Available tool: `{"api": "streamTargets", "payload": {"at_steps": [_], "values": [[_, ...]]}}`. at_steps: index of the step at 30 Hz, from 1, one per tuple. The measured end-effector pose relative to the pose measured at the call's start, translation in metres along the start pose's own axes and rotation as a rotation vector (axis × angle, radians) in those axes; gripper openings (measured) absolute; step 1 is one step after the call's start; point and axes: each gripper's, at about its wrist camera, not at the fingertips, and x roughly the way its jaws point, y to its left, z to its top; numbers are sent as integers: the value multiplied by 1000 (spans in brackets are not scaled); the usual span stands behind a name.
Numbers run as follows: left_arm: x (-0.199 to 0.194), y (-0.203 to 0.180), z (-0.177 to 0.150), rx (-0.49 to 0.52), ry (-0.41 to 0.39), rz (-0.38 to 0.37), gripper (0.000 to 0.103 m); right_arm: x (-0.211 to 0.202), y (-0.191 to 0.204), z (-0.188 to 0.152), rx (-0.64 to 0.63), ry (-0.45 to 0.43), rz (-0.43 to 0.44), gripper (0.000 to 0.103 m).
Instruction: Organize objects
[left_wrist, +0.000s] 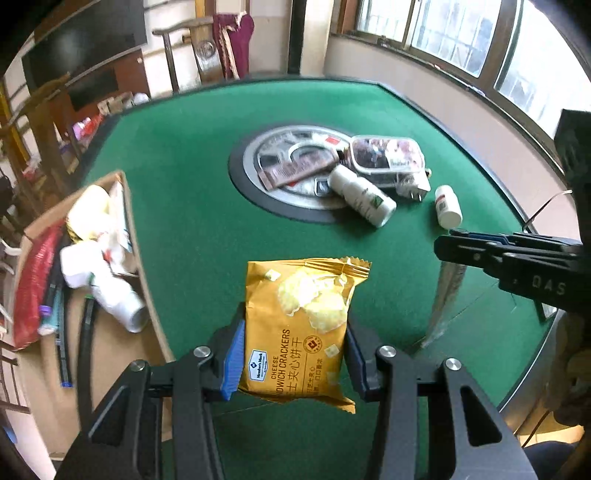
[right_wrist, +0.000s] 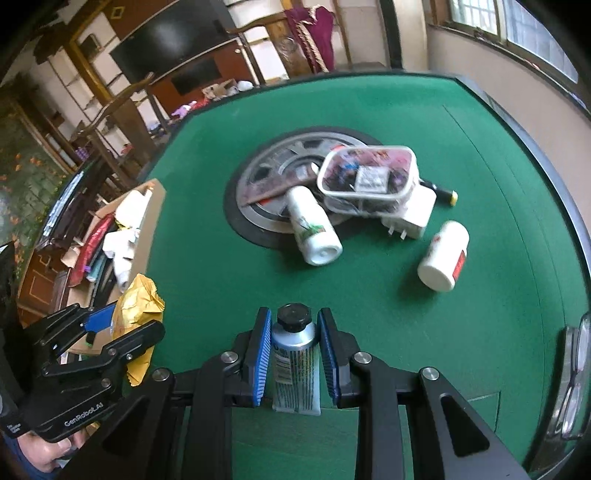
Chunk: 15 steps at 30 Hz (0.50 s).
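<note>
Light: daylight via windows (left_wrist: 461, 40) at 1-2 o'clock, fairly bright
Glare: panes blown out
Edges: fisheye bend, dark vignette corners
Blur: slight, at periphery

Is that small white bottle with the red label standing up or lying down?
Lying down. The small white bottle rests on its side on the green table, its flat end facing the right wrist camera, apart from the other things.

Lower frame of both wrist views: matte black linkage arms with triangular cut-outs and round silver screw heads at the pivots. Blue ribbed pads lining the fingers (right_wrist: 258, 356) of the right gripper (right_wrist: 294, 356); same blue on the left gripper (left_wrist: 293, 354). Lower left of the right wrist view: white "GenRobot.AI" lettering on the black body. Right edge of the left wrist view: "QAS" embossed.
</note>
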Motion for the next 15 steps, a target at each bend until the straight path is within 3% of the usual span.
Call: {"api": "streamTargets", "payload": {"at_steps": [15], "values": [[-66, 36, -7, -51, -144, 117, 45, -20, 69, 23, -128, -66, 95, 27]]}}
